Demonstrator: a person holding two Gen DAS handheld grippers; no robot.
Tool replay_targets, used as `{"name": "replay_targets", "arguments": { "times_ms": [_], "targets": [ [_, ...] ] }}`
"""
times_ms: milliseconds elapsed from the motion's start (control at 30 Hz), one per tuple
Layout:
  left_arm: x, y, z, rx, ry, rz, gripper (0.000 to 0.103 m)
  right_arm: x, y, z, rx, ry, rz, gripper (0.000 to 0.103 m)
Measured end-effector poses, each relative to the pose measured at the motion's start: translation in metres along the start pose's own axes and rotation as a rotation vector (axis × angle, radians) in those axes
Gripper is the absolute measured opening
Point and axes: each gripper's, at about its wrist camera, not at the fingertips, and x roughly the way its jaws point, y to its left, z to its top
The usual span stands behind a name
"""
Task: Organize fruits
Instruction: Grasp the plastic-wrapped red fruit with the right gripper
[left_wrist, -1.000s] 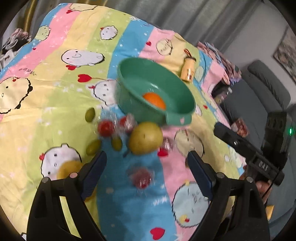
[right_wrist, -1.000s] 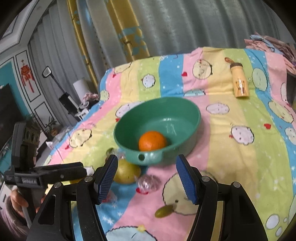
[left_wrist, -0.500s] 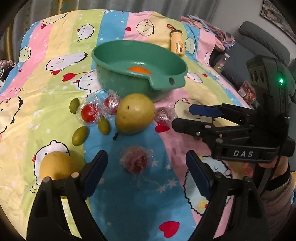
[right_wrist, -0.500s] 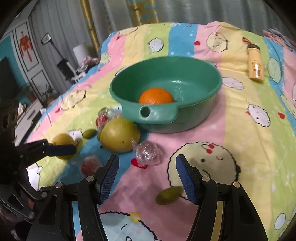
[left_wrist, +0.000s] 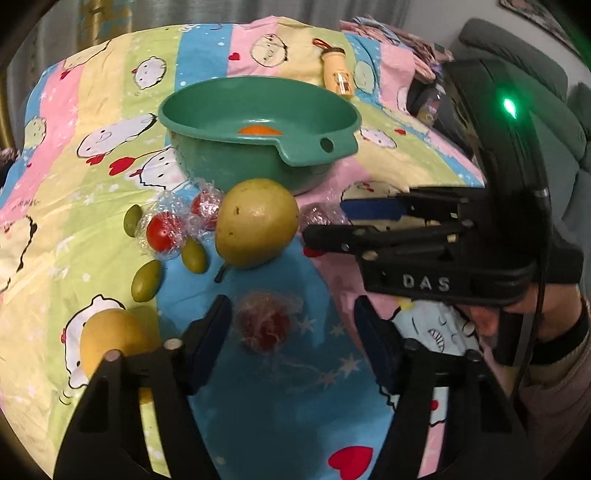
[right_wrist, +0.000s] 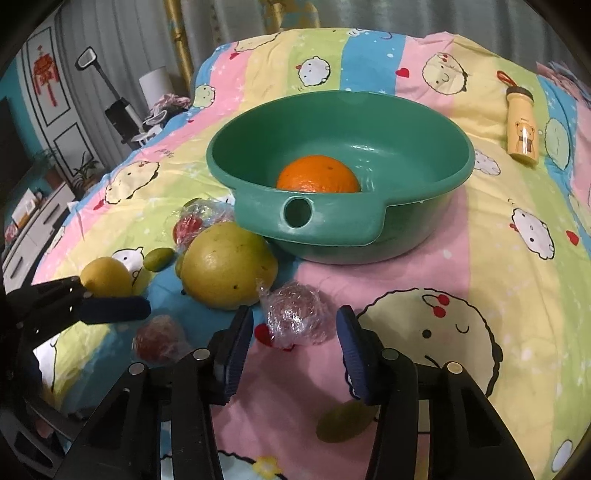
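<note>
A green basin (right_wrist: 332, 236) on the striped bedsheet holds an orange (right_wrist: 317, 179). In front of it lie a big pear (left_wrist: 255, 221), a yellow fruit (left_wrist: 110, 339), small green fruits (left_wrist: 147, 280) and plastic-wrapped red fruits. My left gripper (left_wrist: 291, 325) straddles one wrapped red fruit (left_wrist: 264, 325). Its jaws are closing, with gaps still showing on both sides. My right gripper (right_wrist: 295, 326) straddles another wrapped red fruit (right_wrist: 295, 317) beside the pear. Its jaws are closing too, the pads near the wrap but not pressing it.
Two more wrapped red fruits (left_wrist: 162, 230) lie left of the pear. A yellow bottle (right_wrist: 521, 136) lies behind the basin. A green fruit (right_wrist: 343, 421) sits under my right finger. A grey sofa (left_wrist: 554, 74) stands past the bed's right edge.
Both grippers have sunk toward the sheet and their jaws have narrowed. Each now has a wrapped red fruit between its fingers. The two grippers have drawn close together.
</note>
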Motion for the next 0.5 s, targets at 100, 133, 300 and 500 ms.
{"name": "replay_targets", "arguments": {
  "times_ms": [100,133,300,500],
  "targets": [
    [0.0052,-0.0022,0.0008,0.034,0.016,0.053,0.054,0.0035,0.0041,0.0006,-0.021,0.015,-0.003,0.038],
    [0.0061,-0.0016,0.0012,0.036,0.017,0.059,0.052,0.0042,0.0049,0.0006,-0.024,0.016,-0.008,0.037],
    [0.009,0.0006,0.0013,0.043,0.019,0.083,0.041,0.0061,0.0045,0.0012,-0.021,0.015,-0.009,0.034],
    [0.0098,0.0032,0.0001,0.045,0.019,0.088,0.031,0.0074,0.0045,0.0008,-0.018,0.014,-0.011,0.032]
  ]
}}
